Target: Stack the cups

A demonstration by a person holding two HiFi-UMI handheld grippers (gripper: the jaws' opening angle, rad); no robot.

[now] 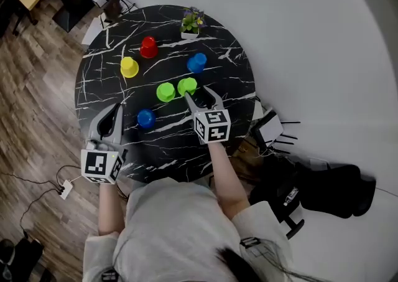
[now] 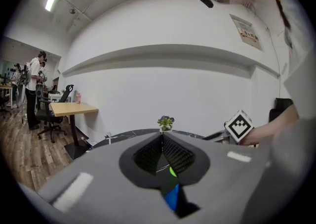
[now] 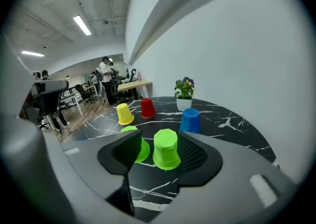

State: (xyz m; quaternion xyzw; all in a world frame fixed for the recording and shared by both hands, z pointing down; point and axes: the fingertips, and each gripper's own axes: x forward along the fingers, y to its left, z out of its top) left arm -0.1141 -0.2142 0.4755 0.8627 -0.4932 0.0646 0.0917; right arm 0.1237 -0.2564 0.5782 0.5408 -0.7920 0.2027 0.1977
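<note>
The round black bench (image 1: 180, 147) with white marble veining bears upturned plastic cups: a red cup (image 1: 148, 47), a yellow cup (image 1: 129, 66), two blue cups (image 1: 196, 62) (image 1: 145, 118), two green cups (image 1: 165, 92) (image 1: 186, 86) side by side, and a small potted plant (image 1: 191, 23) at its far edge.

A pale grey top (image 1: 168, 218) is worn. The left gripper (image 1: 115, 110) and right gripper (image 1: 199, 95) are moulded grey, black-padded, each topped by a black-and-white marker cube (image 1: 212, 125).

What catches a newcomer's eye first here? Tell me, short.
Six bright upside-down cups scattered on a round black marbled table stand out first. The right gripper, open, straddles a green cup near the table's middle. The left gripper, shut, hangs beside a blue cup nearer the person.
</note>
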